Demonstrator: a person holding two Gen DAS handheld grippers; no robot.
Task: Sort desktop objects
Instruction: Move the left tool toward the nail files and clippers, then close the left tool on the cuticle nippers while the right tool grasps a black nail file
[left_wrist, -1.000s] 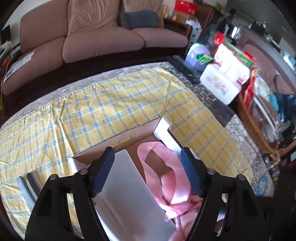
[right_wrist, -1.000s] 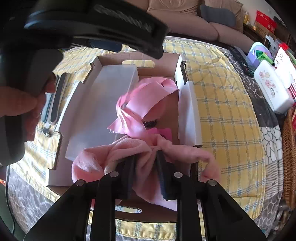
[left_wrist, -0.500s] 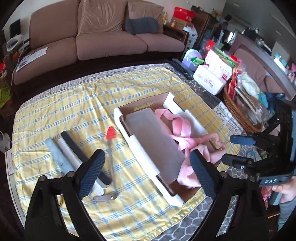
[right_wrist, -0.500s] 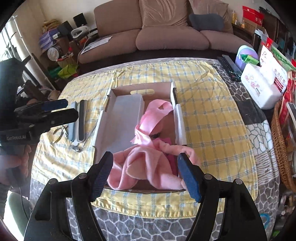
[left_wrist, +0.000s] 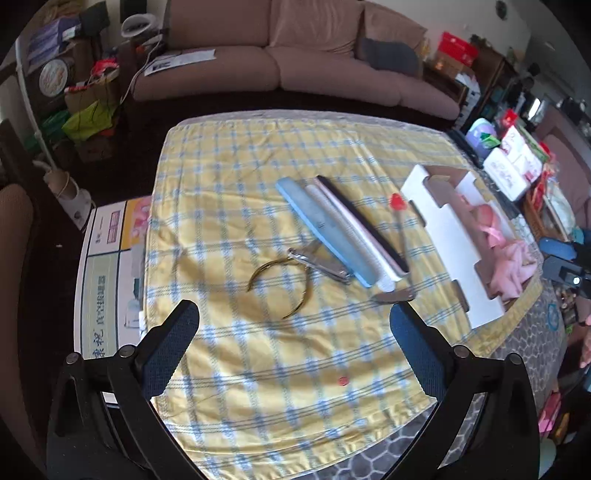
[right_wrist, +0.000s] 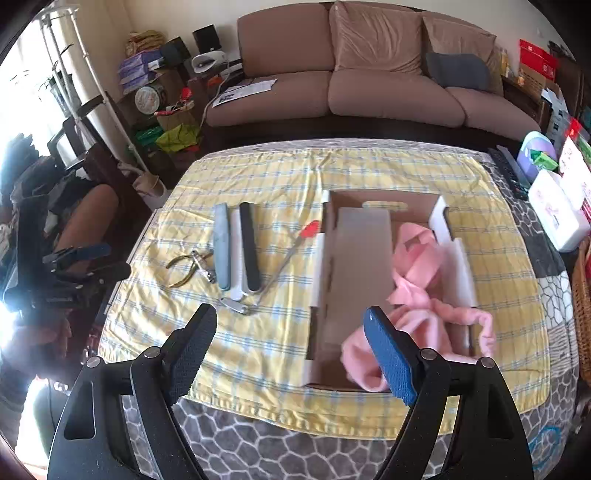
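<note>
A cardboard box (right_wrist: 373, 280) sat at the centre right of the right wrist view, on a yellow checked cloth (right_wrist: 280, 332). Inside it lay a grey flat pad (right_wrist: 360, 258) on the left and a pink cloth (right_wrist: 421, 288) on the right, its lower end spilling over the near rim. A second earlier the right gripper (right_wrist: 290, 347) had been pinched on that pink cloth; now the cloth lay loose in the box, and the gripper had drawn back above the near edge, its jaws opening with nothing between them.

To the left of the box, on the cloth, the unsorted things lay close together: three nail files (right_wrist: 238, 247) side by side, a thin tool with a red tip (right_wrist: 291, 251) leaning toward the box, nail clippers (right_wrist: 201, 267), and brass-handled nippers (right_wrist: 181, 271).

The left gripper (left_wrist: 293, 349) had been over the box a second earlier; it now filled the lower part of the left wrist view, jaws spread wide and empty, with the nippers (left_wrist: 284, 286) and files (left_wrist: 343, 229) just above it in the frame. The box (left_wrist: 450, 240) had slid to the right edge.

The pink cloth looked done. The small tools probably came next, likely for the left gripper.

A sofa (right_wrist: 369, 81) and cluttered shelves stood behind the table.
</note>
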